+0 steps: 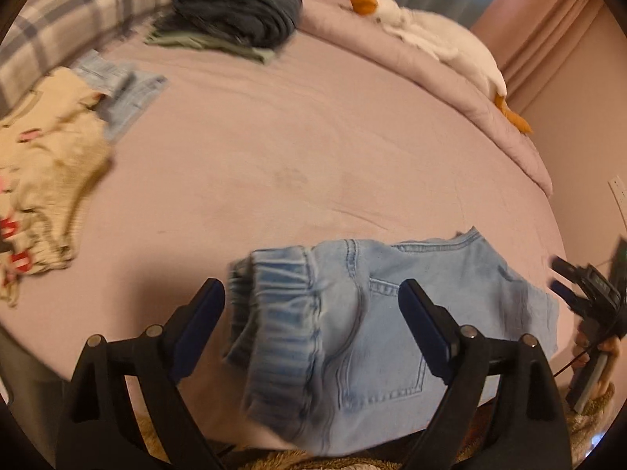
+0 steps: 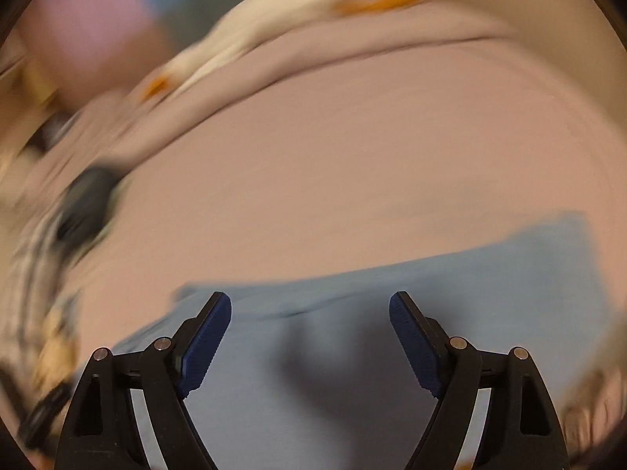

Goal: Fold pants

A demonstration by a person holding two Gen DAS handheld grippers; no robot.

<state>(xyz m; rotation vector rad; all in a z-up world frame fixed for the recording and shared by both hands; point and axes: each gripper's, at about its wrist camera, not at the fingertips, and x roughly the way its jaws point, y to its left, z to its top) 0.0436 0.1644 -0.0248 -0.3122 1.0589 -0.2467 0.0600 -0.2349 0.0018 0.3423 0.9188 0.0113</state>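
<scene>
The light blue denim pants [image 1: 352, 325] lay bunched at the near edge of the pink bed sheet [image 1: 298, 149], with the elastic waistband rolled toward the left and a back pocket facing up. The left gripper [image 1: 311, 301] hovered above the pants with its fingers spread wide and nothing between them. The right gripper [image 2: 309, 313] was likewise released, fingers apart over the pale blue fabric [image 2: 352, 352]; that view was heavily motion-blurred. In the left wrist view, the right gripper [image 1: 588, 293] appeared at the right edge, beside the pants. Farther back on the bed lay a dark folded stack [image 1: 239, 11], a cream printed garment [image 1: 43, 180], a small denim item [image 1: 121, 90] and a white goose plush [image 1: 435, 35].
</scene>
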